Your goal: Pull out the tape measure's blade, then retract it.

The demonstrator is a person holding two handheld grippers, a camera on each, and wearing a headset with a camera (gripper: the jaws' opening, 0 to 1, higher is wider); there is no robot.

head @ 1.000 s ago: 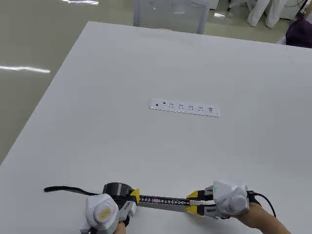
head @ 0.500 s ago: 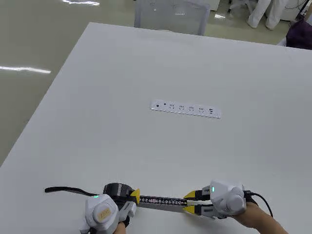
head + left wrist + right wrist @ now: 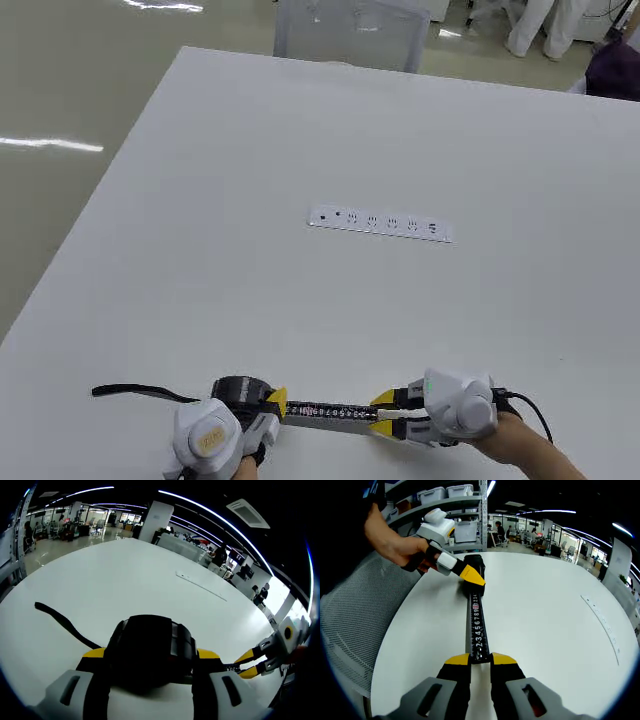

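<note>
Stands white and wide as a table (image 3: 250, 130); carries 1 white power strip (image 3: 379, 222) mid-surface and, near the front edge, 1 black tape measure (image 3: 240, 388), its strap (image 3: 130, 390) lying flat.

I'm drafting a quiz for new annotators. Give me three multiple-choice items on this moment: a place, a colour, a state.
1. The power strip lies on the table: A mid-surface; B at the near edge; C hanging off a side.
2. The tape measure case is: A black; B orange; C white.
3. The blade is: A fully retracted; B pulled out; C snapped off.
A, it sits centrally; A, black body in the left gripper; B, the right gripper pinches its end away from the case.
</note>
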